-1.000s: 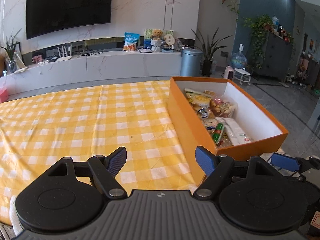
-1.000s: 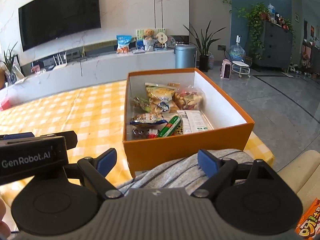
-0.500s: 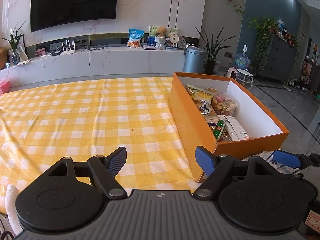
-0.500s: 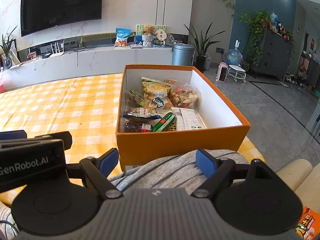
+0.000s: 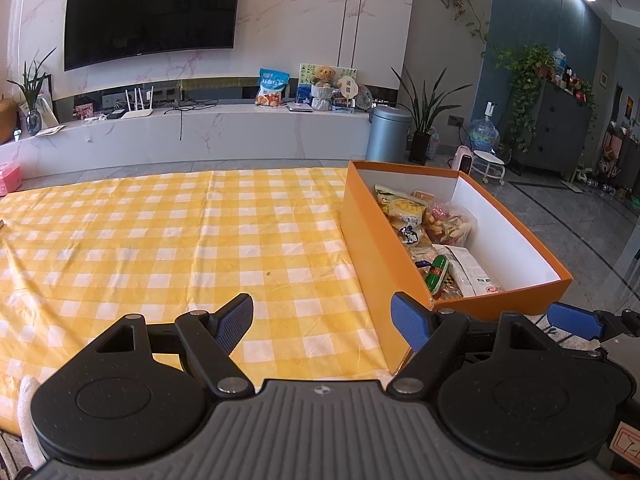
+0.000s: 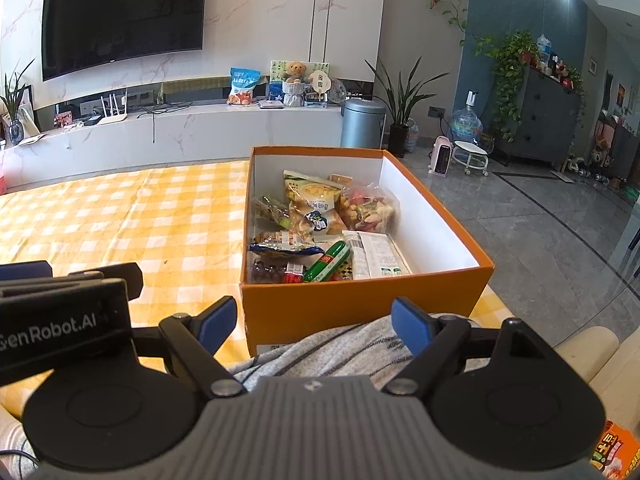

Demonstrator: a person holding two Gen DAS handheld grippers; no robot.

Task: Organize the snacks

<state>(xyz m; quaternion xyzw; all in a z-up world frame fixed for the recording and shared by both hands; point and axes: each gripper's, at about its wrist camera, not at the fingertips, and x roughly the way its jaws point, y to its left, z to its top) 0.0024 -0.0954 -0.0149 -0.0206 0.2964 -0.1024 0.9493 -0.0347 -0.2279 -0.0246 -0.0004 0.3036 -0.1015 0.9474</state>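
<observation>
Filling the right half of the left wrist view, an orange box (image 5: 372, 248) is seen on a yellow checked tablecloth (image 5: 160, 240), its white inside packed with snack packets. In the right wrist view the same box sits at the centre of the frame, and the contents are shown more clearly: a yellow chip bag (image 6: 312, 200) is propped toward the far wall, a clear bag of mixed coloured snacks (image 6: 372, 210) is placed just to its right, a green sausage stick (image 6: 328, 266) is laid diagonally near the front wall, and a flat white packet (image 6: 376, 254) is set beside it on the right. The right part of the box floor is left bare.

The left gripper (image 5: 322, 322) is held at the bottom of its frame with the jaws wide apart and nothing between them; only tablecloth and the near corner of the box are seen past the blue pads. The right gripper (image 6: 312, 324) is likewise spread open and empty, and a grey striped fabric (image 6: 340, 352) is seen between its fingers, just in front of the box. An orange snack packet (image 6: 616, 454) is partly visible at the lower right corner of that view, outside the box. A black television (image 6: 124, 16) is mounted on the marble wall at the upper left.
</observation>
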